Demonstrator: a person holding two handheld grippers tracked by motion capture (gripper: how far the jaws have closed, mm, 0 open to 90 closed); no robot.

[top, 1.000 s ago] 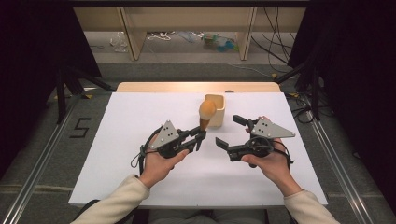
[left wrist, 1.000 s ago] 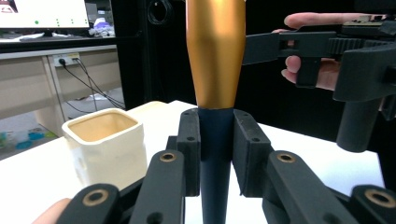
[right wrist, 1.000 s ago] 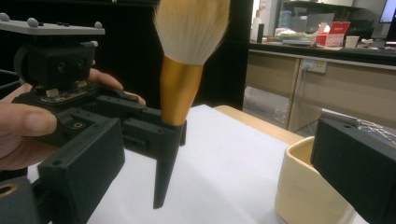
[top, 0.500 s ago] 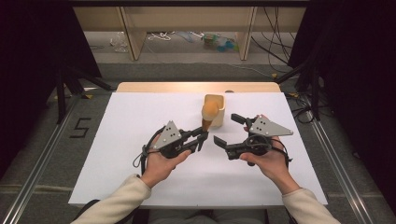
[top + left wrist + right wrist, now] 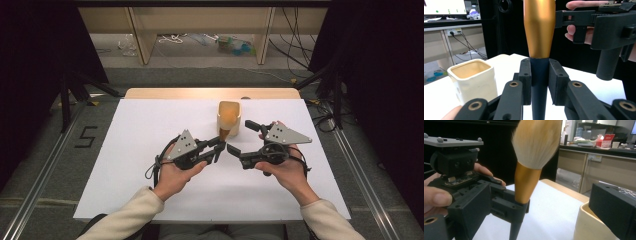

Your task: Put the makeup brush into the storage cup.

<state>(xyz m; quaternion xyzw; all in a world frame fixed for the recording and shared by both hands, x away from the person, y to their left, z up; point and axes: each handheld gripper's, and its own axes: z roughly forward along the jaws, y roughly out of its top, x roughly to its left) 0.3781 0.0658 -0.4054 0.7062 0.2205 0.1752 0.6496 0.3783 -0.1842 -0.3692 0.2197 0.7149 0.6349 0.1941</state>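
Brush (image 5: 225, 133) stands upright between left gripper (image 5: 218, 148) and right gripper (image 5: 239, 141), clamped low on its handle by the left. Cup (image 5: 230, 116) sits on tabletop (image 5: 150, 125) just behind the brush.

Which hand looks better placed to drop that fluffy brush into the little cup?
Left, probably. The left gripper is shut on the brush by its dark handle, holding it upright, and the cream cup stands just beyond. The right gripper is open and holds nothing.
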